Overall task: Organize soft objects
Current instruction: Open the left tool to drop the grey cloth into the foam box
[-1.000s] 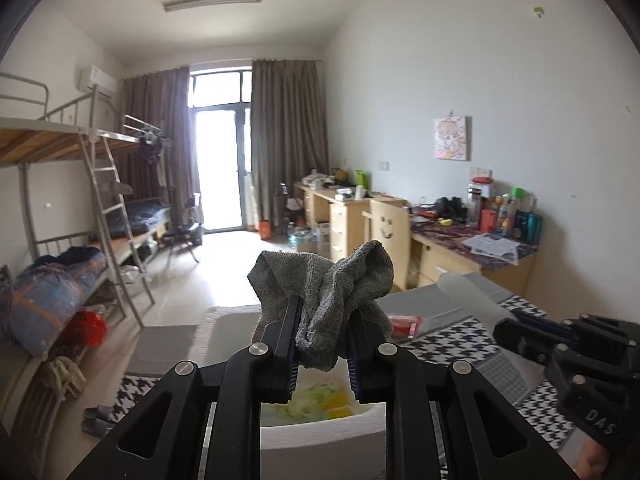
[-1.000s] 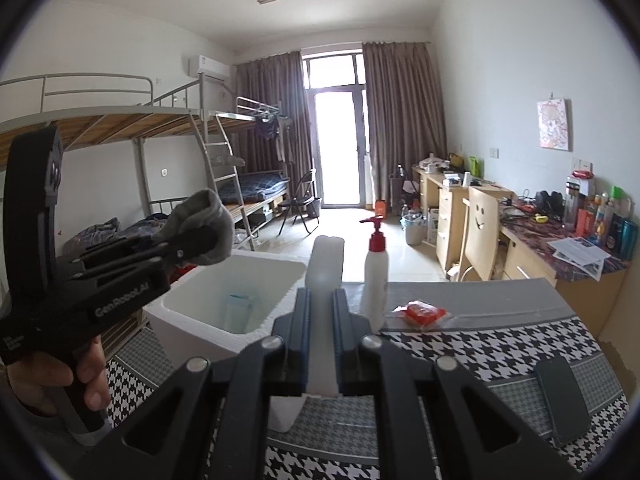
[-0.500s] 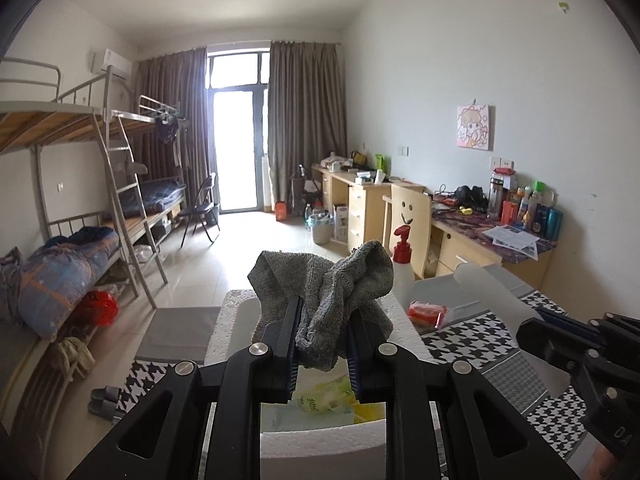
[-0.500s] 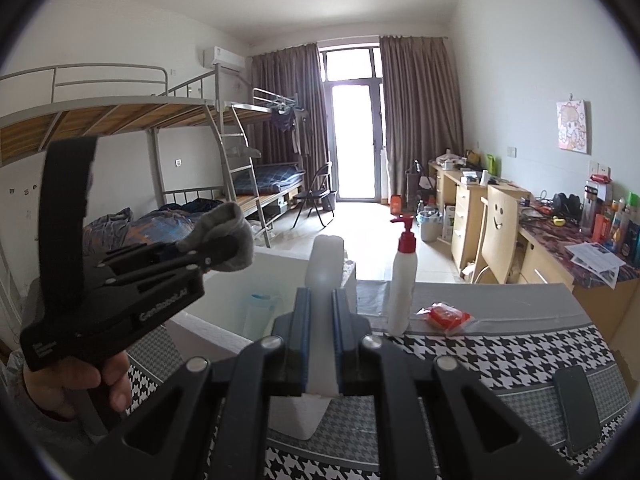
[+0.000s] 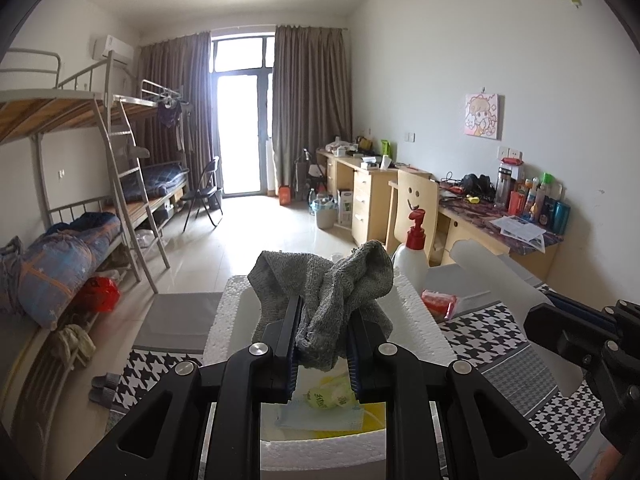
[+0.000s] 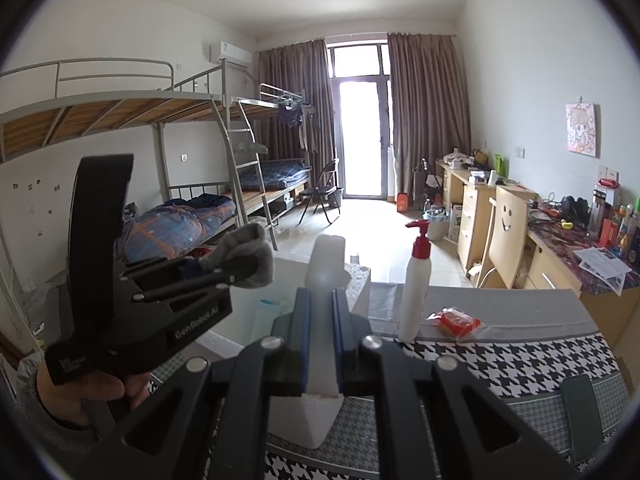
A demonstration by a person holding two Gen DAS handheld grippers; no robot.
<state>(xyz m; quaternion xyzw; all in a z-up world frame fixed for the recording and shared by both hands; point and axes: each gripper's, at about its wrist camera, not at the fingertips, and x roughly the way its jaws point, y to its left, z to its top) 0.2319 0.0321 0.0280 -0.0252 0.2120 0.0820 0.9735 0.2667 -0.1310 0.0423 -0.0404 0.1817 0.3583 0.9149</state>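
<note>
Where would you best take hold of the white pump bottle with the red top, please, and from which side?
Grip the white pump bottle around its cylindrical body, below the red pump, coming in level from the near side. It stands upright on the table with bare cloth in front of it; the red packet crowds its right and the foam box its left.

Dorm room: metal bunk beds [image 6: 224,152], desks [image 5: 360,184] along wall.

The left gripper [image 5: 322,344] with its grey cloth [image 5: 328,292] has swung over the foam box [image 5: 416,320], and the red-capped bottle [image 5: 412,256] now shows just beyond it.
</note>
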